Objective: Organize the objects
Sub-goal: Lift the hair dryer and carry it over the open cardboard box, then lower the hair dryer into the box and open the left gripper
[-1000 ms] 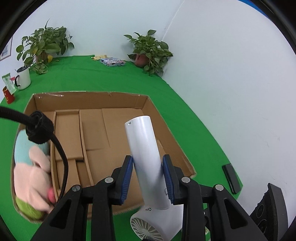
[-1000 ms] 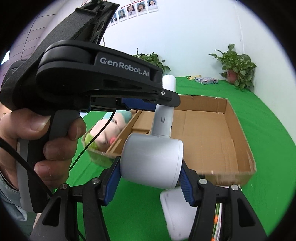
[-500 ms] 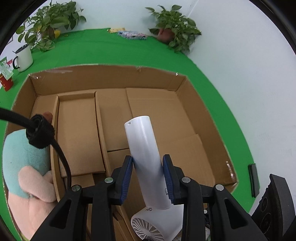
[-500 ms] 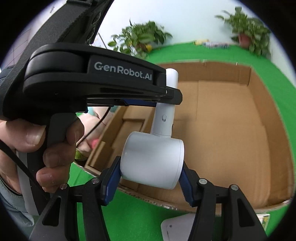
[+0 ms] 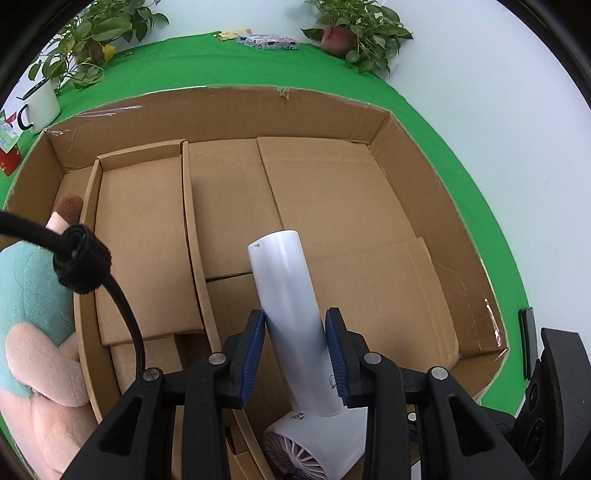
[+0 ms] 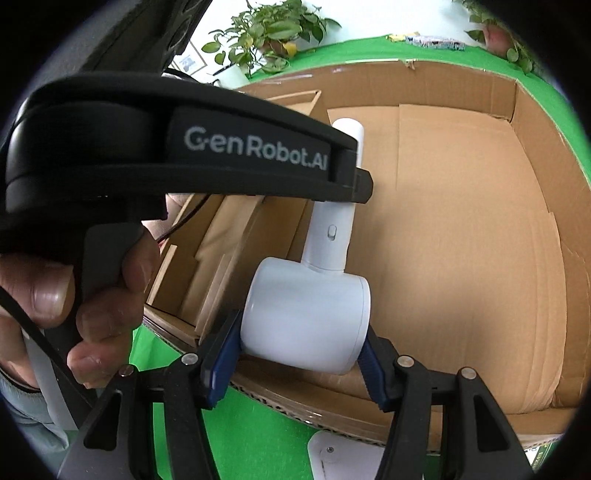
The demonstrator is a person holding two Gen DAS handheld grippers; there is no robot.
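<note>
A white handheld fan (image 5: 291, 317) is held by both grippers over an open cardboard box (image 5: 332, 110). My left gripper (image 5: 295, 354) is shut on the fan's round handle, which points into the box. My right gripper (image 6: 295, 354) is shut on the fan's drum-shaped head (image 6: 306, 317); the handle (image 6: 332, 229) rises behind it. The left gripper's black body (image 6: 177, 155) fills the upper left of the right wrist view. A plush toy (image 5: 33, 325) in teal and pink lies in the box's left compartment.
Cardboard dividers (image 5: 190, 221) split the box's left part; its right floor (image 6: 461, 221) is bare cardboard. Green cloth (image 5: 184, 62) covers the table. Potted plants (image 5: 354, 33), a white mug (image 5: 38, 107) and a small packet (image 5: 266, 40) stand at the back. A white wall is at the right.
Both grippers have carried the fan forward and down over the box; the box now fills both views and the fan hangs above its interior.
</note>
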